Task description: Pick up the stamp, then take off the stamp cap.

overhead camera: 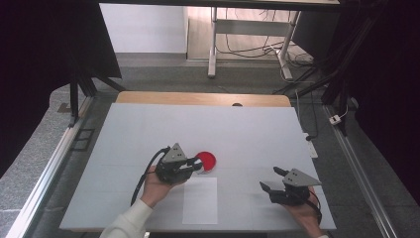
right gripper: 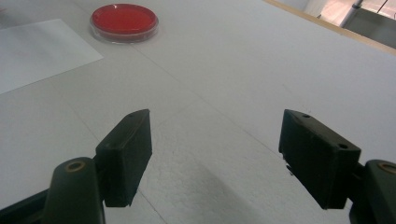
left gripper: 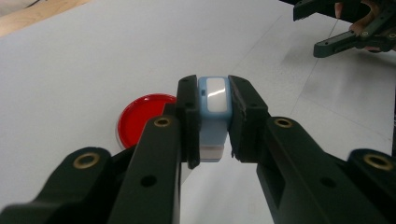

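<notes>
A small light-blue block with a white face (left gripper: 213, 105) is clamped between the two black jaws of my left gripper (left gripper: 212, 116). That left gripper (overhead camera: 198, 166) hovers just left of a round red dish (overhead camera: 207, 160), which lies on the white table (overhead camera: 148, 134). The red dish (left gripper: 140, 119) sits behind the left jaw. My right gripper (overhead camera: 271, 178) rests near the table's front right, jaws wide apart with nothing between them. From the right gripper (right gripper: 215, 158), the red dish (right gripper: 123, 21) lies far ahead at the upper left.
A white paper sheet (overhead camera: 200, 200) lies on the table in front of the dish, also as paper sheet (right gripper: 37, 51). The table's wooden back edge (overhead camera: 203, 98) borders grey floor. A desk frame with cables (overhead camera: 247, 39) stands beyond.
</notes>
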Tool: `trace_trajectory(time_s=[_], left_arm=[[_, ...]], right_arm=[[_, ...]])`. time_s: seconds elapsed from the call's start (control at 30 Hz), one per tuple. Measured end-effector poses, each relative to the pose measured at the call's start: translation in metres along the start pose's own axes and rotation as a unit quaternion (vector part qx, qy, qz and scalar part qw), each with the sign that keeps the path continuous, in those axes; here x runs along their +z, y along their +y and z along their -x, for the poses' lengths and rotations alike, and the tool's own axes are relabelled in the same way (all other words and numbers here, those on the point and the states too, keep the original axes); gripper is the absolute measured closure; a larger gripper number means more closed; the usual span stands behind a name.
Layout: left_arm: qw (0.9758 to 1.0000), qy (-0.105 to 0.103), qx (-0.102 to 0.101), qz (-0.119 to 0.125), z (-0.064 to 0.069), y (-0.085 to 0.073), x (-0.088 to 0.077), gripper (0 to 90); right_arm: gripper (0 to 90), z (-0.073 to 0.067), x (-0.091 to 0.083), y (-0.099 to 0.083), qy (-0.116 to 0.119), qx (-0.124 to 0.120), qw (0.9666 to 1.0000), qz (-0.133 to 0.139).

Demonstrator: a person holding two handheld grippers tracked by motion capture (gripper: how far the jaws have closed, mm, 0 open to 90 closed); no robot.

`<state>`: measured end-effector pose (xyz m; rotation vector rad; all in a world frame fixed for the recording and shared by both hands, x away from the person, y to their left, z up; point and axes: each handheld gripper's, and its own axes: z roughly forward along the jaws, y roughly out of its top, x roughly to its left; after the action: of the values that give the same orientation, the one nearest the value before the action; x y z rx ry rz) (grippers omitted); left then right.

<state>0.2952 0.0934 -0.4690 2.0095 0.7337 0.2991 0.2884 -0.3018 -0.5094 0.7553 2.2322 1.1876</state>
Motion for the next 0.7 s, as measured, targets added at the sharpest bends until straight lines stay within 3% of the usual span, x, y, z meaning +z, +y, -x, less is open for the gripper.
trace_trajectory(time_s=[0.7], left_arm=[[1.0000,0.001,-0.002,0.005,0.0000,-0.0002,-0.0002,75.0]], right_arm=[[25.5,-0.0037,0.0021,0.0017,-0.008,0.004,1.0000,0.002]])
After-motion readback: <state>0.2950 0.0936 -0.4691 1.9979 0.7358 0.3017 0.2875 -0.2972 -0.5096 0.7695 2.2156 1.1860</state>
